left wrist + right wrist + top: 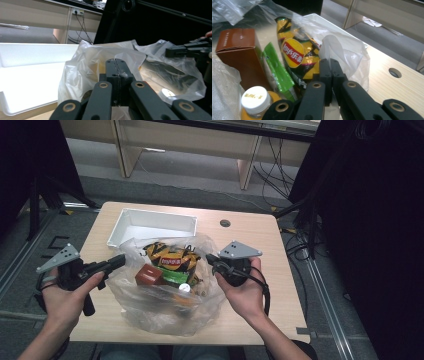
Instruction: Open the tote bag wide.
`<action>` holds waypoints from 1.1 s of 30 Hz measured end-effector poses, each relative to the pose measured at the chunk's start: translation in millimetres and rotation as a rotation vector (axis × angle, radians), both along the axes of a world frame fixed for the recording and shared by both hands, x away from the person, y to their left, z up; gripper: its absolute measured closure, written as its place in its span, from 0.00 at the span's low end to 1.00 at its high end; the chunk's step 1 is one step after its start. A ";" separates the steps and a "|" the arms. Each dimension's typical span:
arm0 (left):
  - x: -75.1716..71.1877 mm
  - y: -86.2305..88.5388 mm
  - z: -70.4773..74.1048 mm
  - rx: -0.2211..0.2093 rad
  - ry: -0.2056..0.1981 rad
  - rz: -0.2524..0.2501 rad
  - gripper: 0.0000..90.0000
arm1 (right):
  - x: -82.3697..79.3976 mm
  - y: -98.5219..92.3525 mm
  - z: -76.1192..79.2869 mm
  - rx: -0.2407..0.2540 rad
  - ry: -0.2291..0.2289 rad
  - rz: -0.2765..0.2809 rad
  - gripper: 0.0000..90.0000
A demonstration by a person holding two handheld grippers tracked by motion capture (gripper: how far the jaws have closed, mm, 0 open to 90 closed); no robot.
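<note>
Two grippers hold a plastic bag of snacks open on the surface.

High view: the left gripper (119, 261) and right gripper (210, 258) pinch opposite rims of the bag (150, 312), before a white tray (150, 220).
Left gripper view: fingers (111, 67) clamped on film.
Right gripper view: fingers (325, 68) clamped on film beside the chips (294, 53), brown box (239, 50) and bottle (255, 100).

from my high view the bottle (184, 289) inside the plastic bag (165, 312) shows me just its white cap, the body buried under film. the brown box (149, 275) has print too small to read. in the right gripper view the bottle's lower half runs off the bottom edge, and the green packet (279, 72) is partly covered by the chips bag (297, 57). the left gripper view cuts the white tray (27, 82) at its left edge.
</note>
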State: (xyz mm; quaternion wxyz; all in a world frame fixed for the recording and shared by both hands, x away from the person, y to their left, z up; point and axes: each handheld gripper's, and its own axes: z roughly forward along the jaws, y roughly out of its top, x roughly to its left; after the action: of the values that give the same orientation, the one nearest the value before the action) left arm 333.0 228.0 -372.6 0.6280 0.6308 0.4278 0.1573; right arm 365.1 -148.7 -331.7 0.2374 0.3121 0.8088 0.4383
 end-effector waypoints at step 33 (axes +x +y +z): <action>16.3 2.2 -22.2 0.074 0.053 0.026 0.99 | 23.6 -1.0 -32.1 -0.121 0.007 -0.103 1.00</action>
State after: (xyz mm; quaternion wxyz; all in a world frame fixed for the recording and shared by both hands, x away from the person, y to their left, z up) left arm 349.3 230.2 -394.7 0.5905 0.6520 0.4463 0.1645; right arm 388.7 -149.7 -363.8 0.2752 0.3401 0.8174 0.3747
